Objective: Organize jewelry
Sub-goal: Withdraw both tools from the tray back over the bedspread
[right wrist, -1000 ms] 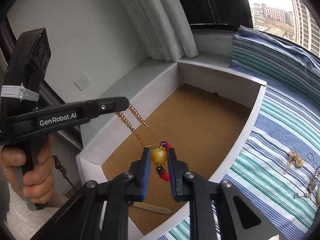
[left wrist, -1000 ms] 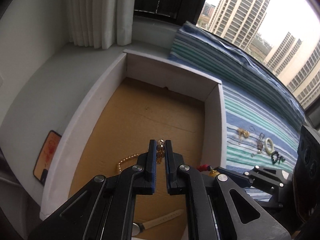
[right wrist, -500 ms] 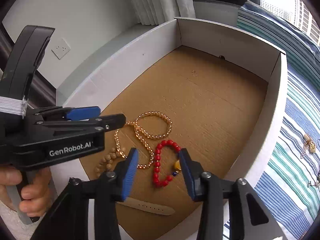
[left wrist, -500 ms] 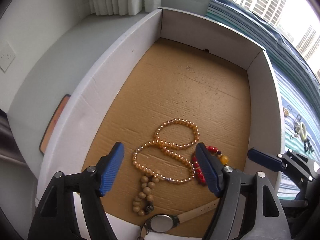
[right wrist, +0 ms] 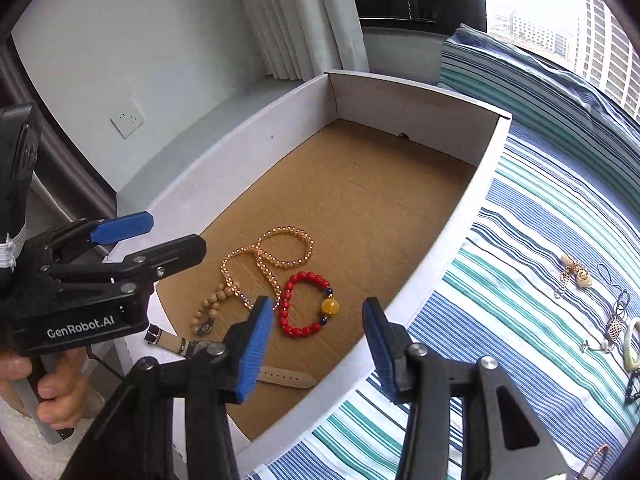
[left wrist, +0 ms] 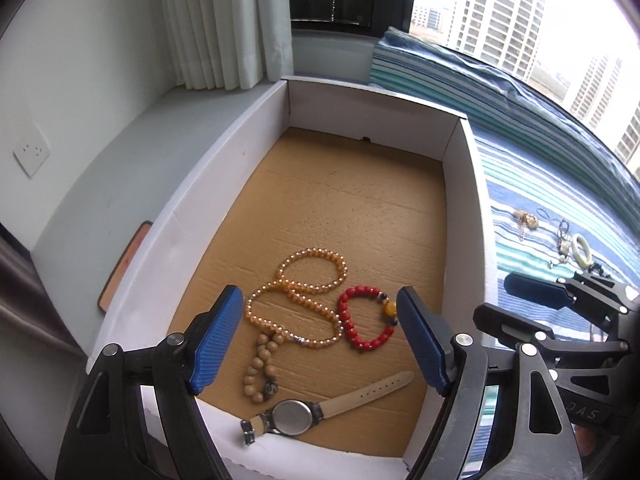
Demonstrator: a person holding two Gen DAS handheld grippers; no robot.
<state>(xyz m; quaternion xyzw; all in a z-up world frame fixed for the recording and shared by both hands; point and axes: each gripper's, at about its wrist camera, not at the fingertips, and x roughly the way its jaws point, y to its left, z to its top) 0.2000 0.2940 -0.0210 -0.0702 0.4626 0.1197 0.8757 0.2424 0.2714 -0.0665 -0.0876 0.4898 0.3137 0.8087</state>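
Hovering wide open and empty, both tongs, left [left wrist: 320, 338] and right [right wrist: 318, 346], have just released the amber necklace [left wrist: 296, 300] and red bracelet [left wrist: 366, 318], now lying in the box [left wrist: 464, 216]. More jewelry [right wrist: 576, 274] waits on the striped cloth [right wrist: 520, 280] to the right.

A blue, teal and white striped cloth [right wrist: 532, 264] covered the window-side surface. On it stood an open white cardboard box [left wrist: 464, 208], its right wall along the stripes. Further right on the cloth lay loose jewelry, well apart from the box: a small gold chain piece [left wrist: 525, 219], a dark cord pendant [left wrist: 563, 236] and a pale jade-like ring [left wrist: 583, 249].
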